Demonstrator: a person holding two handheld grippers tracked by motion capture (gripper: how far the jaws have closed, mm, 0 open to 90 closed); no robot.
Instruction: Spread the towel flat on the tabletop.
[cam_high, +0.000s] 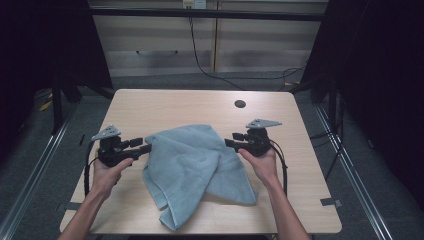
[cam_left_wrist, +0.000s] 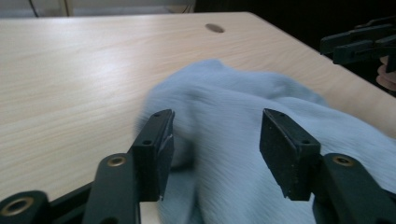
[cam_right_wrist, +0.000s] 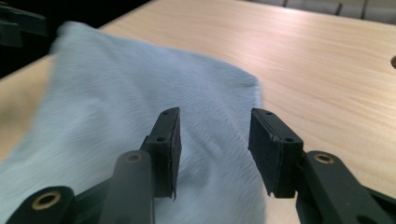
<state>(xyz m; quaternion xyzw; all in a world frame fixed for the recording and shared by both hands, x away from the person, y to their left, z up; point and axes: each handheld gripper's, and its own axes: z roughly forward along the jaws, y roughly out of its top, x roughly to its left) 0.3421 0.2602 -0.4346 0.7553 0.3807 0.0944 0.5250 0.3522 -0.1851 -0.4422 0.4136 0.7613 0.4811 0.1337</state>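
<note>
1. Left of centre in the high view, the left gripper (cam_high: 142, 146) sits at the towel's (cam_high: 192, 165) left edge. In the left gripper view its jaws stand wide, pads apart, cloth lying between and beyond them but not pinched.
2. Mid-frame, the blue towel lies crumpled on the table (cam_high: 150, 105), one flap folded across itself and a tail running to the lower centre near the front edge. Judgement: the step in hand looks like taking hold of the two side edges, to spread or fold.
3. To grip well at left: push the jaws onto the cloth edge so one layer sits between the pads, then close. Watch for catching the folded-under layer too.
4. Right of centre, the right gripper (cam_high: 231, 139) meets the towel's upper right edge. In the right gripper view its jaws are also wide, nothing clamped, towel below and ahead of them.
5. At right: aim for the corner near the bare wood rather than mid-cloth; a mid-cloth bite will likely bunch it.
6. Close both grips at matching edges before lifting, or the cloth probably twists.
7. Upper right of the tabletop, the cable hole (cam_high: 240, 104) is well apart from the towel, no issue.
</note>
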